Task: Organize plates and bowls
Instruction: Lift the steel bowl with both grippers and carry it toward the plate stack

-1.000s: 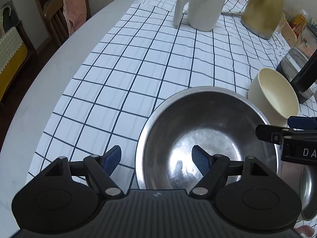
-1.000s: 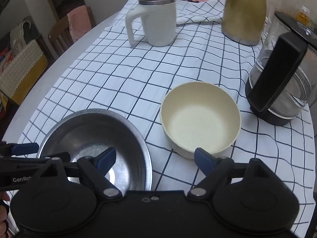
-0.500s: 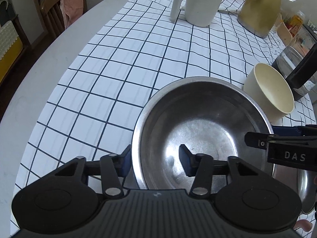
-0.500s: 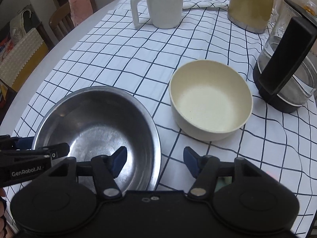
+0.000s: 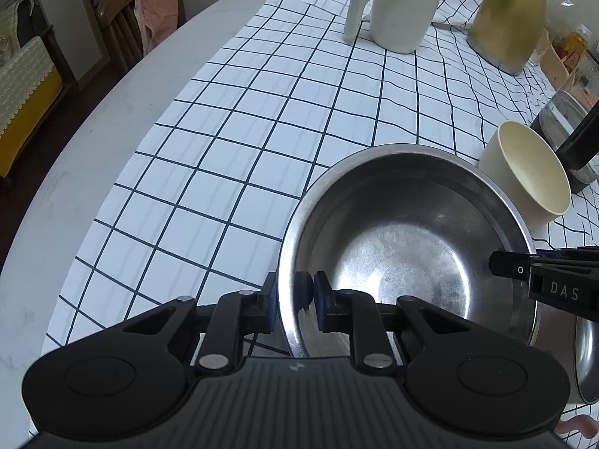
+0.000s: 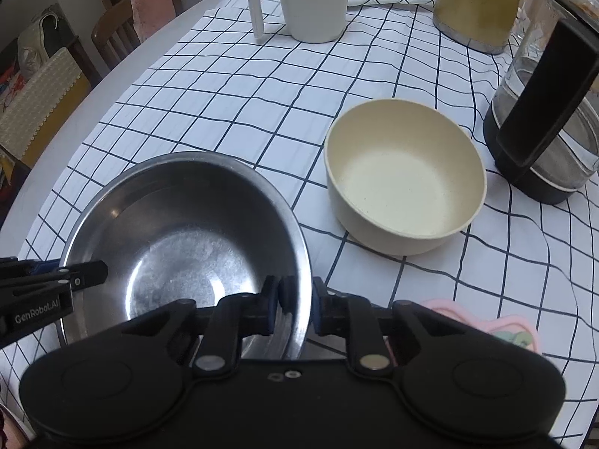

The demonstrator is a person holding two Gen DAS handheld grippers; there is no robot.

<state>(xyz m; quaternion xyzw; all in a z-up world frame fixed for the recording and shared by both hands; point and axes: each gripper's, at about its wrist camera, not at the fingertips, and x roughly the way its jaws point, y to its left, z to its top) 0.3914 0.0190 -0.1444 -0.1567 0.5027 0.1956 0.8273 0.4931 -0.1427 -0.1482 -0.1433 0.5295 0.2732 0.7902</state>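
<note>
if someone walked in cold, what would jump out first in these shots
The big steel bowl near the front of the checked tablecloth, pinched on opposite rims: the left gripper and right gripper have each just been closing onto its wall, one pad inside and one outside. Just right of it sits an empty cream bowl, with a white mug, gold jug and glass kettle behind.

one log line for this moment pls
left gripper: closed on steel bowl rim | right gripper: closed on opposite rim | cream bowl: untouched
</note>
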